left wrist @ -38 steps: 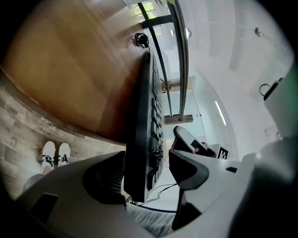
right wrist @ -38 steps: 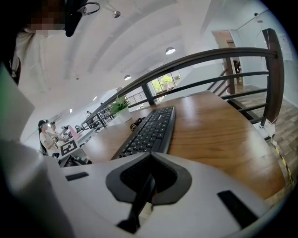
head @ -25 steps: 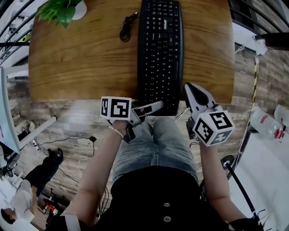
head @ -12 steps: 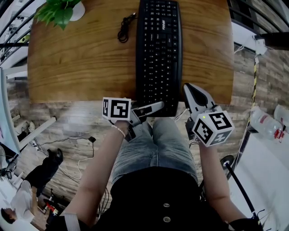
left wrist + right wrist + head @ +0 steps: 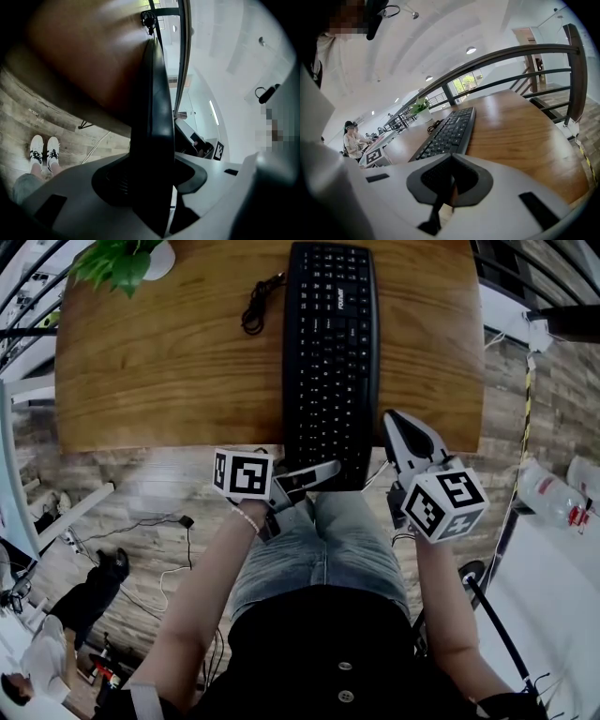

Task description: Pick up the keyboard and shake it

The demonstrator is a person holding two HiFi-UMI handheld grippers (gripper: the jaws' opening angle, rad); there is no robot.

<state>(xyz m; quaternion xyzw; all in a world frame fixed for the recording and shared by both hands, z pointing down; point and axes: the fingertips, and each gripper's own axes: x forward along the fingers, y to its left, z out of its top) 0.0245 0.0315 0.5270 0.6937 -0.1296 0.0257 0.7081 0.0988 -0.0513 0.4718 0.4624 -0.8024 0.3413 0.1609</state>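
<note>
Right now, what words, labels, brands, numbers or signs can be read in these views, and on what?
No text reads clearly enough to quote.
On the keyboard: a white brand mark near its far end, too blurred to read; key legends too small.
On the bottle at the right edge: label too small.
On the marker cubes: square coded patterns, no words.
</note>
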